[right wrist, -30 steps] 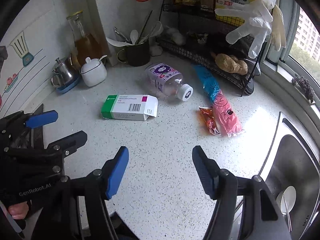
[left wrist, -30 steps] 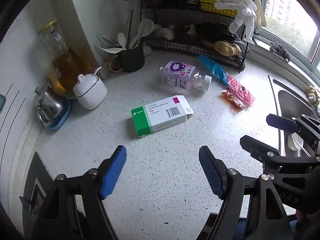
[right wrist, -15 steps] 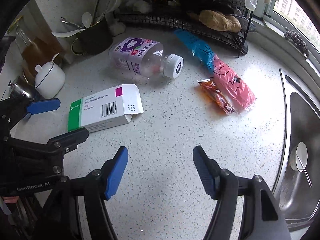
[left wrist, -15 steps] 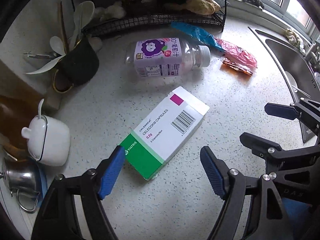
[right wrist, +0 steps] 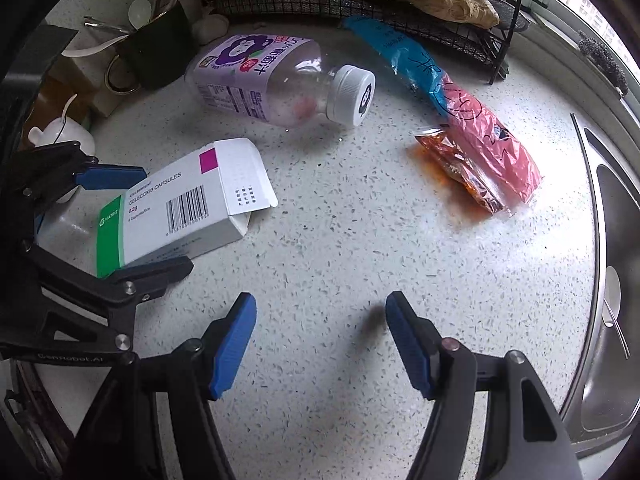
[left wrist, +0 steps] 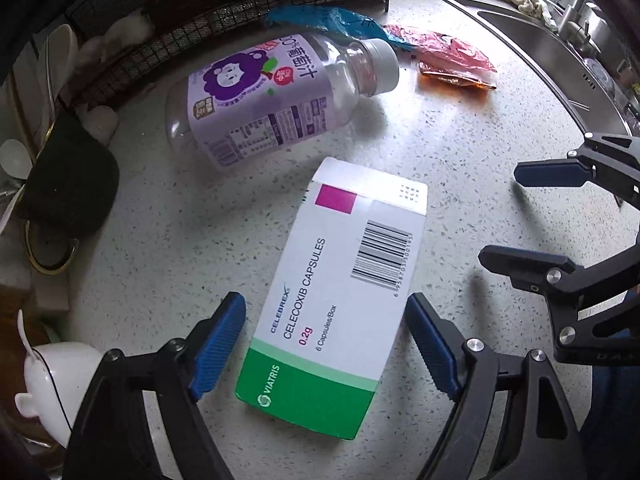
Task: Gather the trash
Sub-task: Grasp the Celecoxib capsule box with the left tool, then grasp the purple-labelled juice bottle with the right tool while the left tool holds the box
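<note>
Your left gripper points down at the counter w/ its blue-padded jaws spread wide; they've just been opening further. Between them lies the white-and-green cardboard capsule box, flat on the speckled white countertop, green end nearest you. The pads aren't pressing on it: a gap shows on each side, so nothing is gripped.

Your right gripper hangs over bare counter, jaws roughly half spread, nothing between them. In the right wrist view it's to the right of the box, whose end flap stands open toward the middle of the counter.

Beyond the box, near but not touching, lies a clear plastic juice bottle w/ purple label and white cap, on its side, cap pointing toward the sink side. Right of the cap: a crumpled blue-and-pink plastic wrapper, w/ a small orange-brown sauce sachet tucked against its near edge, partly under it.

Along the back edge sits a black wire rack. Left of it, a dark mug holding spoons, then a small white lidded pot. A stainless steel sink takes the far right, a spoon lying in it.
</note>
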Motion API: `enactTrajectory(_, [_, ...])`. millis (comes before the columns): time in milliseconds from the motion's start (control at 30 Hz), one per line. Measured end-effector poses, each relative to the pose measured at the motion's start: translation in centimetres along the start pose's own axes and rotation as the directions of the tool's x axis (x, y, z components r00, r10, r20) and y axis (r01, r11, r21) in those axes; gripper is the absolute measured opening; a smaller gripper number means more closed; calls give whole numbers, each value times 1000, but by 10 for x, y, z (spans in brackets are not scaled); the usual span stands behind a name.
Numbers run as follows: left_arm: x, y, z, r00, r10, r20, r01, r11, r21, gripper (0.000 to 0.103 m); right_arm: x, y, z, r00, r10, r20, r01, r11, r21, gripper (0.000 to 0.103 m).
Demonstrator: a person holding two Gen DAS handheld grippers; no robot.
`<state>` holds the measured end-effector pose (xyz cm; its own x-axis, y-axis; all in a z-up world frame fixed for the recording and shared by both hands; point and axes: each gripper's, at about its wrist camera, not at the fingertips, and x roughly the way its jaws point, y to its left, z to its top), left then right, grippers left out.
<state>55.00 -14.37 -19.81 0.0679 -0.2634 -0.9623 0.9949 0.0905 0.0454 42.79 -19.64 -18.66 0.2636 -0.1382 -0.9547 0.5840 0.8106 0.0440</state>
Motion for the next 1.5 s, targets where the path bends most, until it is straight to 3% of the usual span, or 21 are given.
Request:
enactTrajectory(133, [5, 3, 2, 1000, -22, 11, 22, 999, -43, 80, 2, -2, 8, 1000, -6, -1, 6, 1000, -2, 65])
enactTrajectory(233, [2, -1, -2, 999, -30, 20, 32, 996, -79, 71, 2, -3, 12, 1000, -1, -7, 1, 1000, -22, 65])
enactTrajectory(500, [-20, -12, -18, 999, 48, 23, -41, 970, -240, 65, -9, 0, 21, 999, 43, -7, -43, 993, -110, 65])
enactTrajectory(667, [-47, -11, -31, 991, 131, 22, -112, 910, -400, 65, -26, 6, 29, 996, 87, 12, -82, 974, -209, 65])
enactTrajectory(833, [-65, -3, -40, 979, 200, 30, -150, 820, -552, 65, -37, 15, 51, 993, 116, 38, -99, 945, -311, 65])
enactTrajectory(1000, [-79, 8, -42, 962, 272, 19, -197, 742, -641, 65, -45, 22, 79, 990, 131, 61, -92, 899, -429, 65])
enactTrajectory(1133, [-81, 21, -31, 952, 304, 21, -204, 687, -698, 65, -45, 24, 108, 988, 136, 74, -80, 859, -505, 73])
enactTrajectory(1267, [-78, 33, -23, 947, 321, 6, -217, 652, -727, 64, -43, 29, 123, 986, 152, 71, -85, 820, -566, 83])
enactTrajectory(1400, [-71, 45, -21, 937, 348, -32, -254, 615, -746, 64, -27, 42, 143, 988, 144, 47, -84, 779, -622, 85])
enactTrajectory(1500, [-63, 55, -18, 937, 346, -46, -260, 605, -753, 64, -13, 48, 152, 991, 128, 31, -77, 758, -648, 87])
